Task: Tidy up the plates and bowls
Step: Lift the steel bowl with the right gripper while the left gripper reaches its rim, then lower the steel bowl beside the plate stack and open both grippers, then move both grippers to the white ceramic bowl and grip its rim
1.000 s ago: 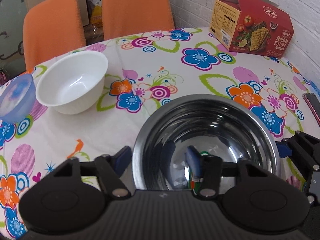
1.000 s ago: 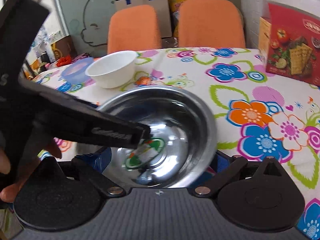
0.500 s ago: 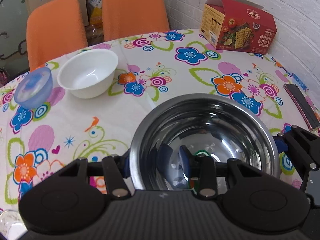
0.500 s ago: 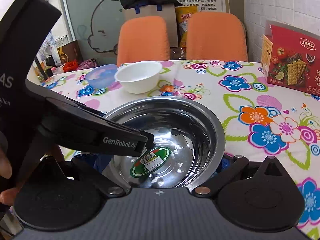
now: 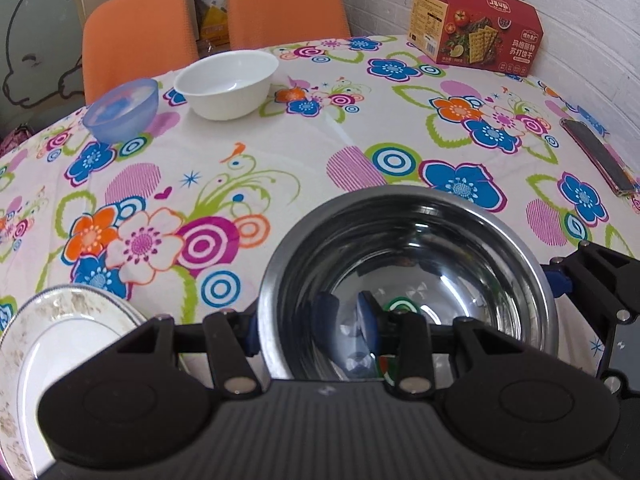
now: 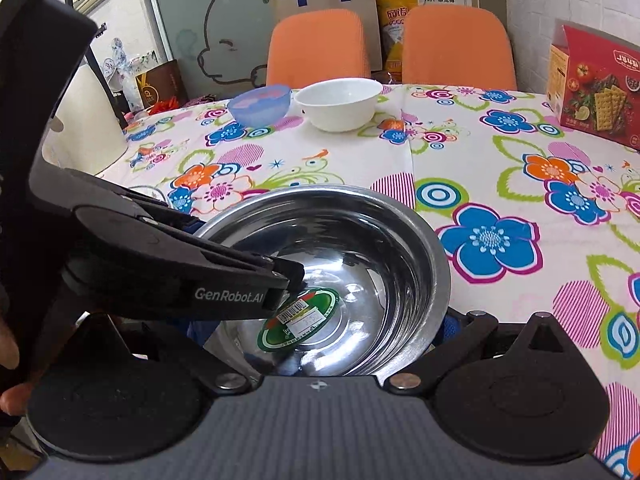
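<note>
A steel bowl (image 5: 440, 248) with a green sticker inside hangs above the flowered tablecloth (image 5: 320, 152). My left gripper (image 5: 310, 326) is shut on its left rim, one blue pad inside and one outside. In the right wrist view the steel bowl (image 6: 380, 248) sits between the wide-set fingers of my right gripper (image 6: 320, 328), with a blue pad against its outer wall; the left gripper (image 6: 240, 248) hides the other pad. A white bowl (image 5: 228, 80) and a blue plastic bowl (image 5: 120, 110) stand at the far side. A patterned plate (image 5: 60, 340) lies at the near left.
A red cracker box (image 5: 480, 40) stands at the far right by the brick wall. A dark phone (image 5: 600, 160) lies at the right edge. Two orange chairs (image 5: 136, 32) are behind the table. A white jug (image 6: 84, 120) stands at the left. A hand (image 6: 8, 360) holds the left gripper.
Both grippers have risen and drawn back toward the near edge with the steel bowl. The far bowls look further away. The patterned plate has come into view at the lower left.
</note>
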Motion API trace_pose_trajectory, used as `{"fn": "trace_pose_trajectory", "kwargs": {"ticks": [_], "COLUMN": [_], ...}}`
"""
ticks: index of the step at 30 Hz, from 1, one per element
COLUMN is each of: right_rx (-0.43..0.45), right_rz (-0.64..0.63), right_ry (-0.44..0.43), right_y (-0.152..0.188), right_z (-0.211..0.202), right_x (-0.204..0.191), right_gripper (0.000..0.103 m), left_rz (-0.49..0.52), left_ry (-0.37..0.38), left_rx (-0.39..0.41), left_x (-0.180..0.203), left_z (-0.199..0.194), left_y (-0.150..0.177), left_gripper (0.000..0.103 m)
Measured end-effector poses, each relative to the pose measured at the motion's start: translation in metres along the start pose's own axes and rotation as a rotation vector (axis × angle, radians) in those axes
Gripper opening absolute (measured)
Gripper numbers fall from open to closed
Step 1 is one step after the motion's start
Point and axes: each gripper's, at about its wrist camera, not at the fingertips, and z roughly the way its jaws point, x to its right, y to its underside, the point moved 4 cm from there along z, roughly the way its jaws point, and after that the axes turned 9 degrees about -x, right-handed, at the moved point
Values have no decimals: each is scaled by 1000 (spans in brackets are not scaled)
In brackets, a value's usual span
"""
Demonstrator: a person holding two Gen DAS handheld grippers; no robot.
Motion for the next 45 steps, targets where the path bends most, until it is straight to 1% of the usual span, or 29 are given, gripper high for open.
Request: {"fn": "trace_pose_trajectory", "kwargs": {"ticks": [2, 3, 4, 5, 6, 9, 13, 17, 19, 21, 23, 26, 30, 35, 39, 45], "right_rx": [-26, -48, -69, -86, -89, -68, 11, 53, 44, 31, 19, 2, -5, 12, 31, -6], "right_rz": [1, -1, -7, -15, -23, -30, -11, -20, -13, -5, -13, -26, -66, -143, -175, -182], "right_ry": [2, -7, -19, -25, -31, -22, -19, 32, 45, 32, 27, 48, 68, 86, 51, 24], "right_y": [1, 2, 3, 4, 4, -3, -31, -61, -74, -83, -90, -101, -120, -145, -163, -171], "right_z": [5, 9, 11, 12, 9, -9, -36, -33, -23, -13, -4, 8, 19, 33, 55, 97], "right_x": [2, 2, 2, 2, 3, 10, 25, 40, 48, 54, 59, 63, 67, 67, 67, 72], "right_gripper": [90, 89, 89, 89, 89, 89, 89, 89, 89, 89, 89, 89, 89, 89, 89, 89], "left_rz": [6, 2, -6, -9, -7, 1, -22, -99, -135, -153, -160, -168, -170, -155, -146, -152], "left_ry": [4, 8, 3, -3, -6, -17, -36, -32, -29, -49, -67, -73, -76, -87, -99, -129], "left_rx": [-1, -10, -14, -2, 23, 96, 178, 179, 166, 152, 138, 123, 127, 140, 136, 124], "left_x": [1, 0, -2, -4, -6, -15, -39, -68, -80, -89, -95, -103, -109, -112, -116, -129], "left_z": [4, 7, 9, 8, 2, -20, -42, -42, -38, -32, -26, -22, -21, -22, -14, 3], "left_y": [1, 2, 2, 2, 1, -5, -26, -44, -47, -45, -43, -42, -48, -63, -79, -109], "left_gripper": [37, 43, 60, 68, 73, 79, 81, 81, 81, 81, 81, 81, 81, 81, 81, 81]}}
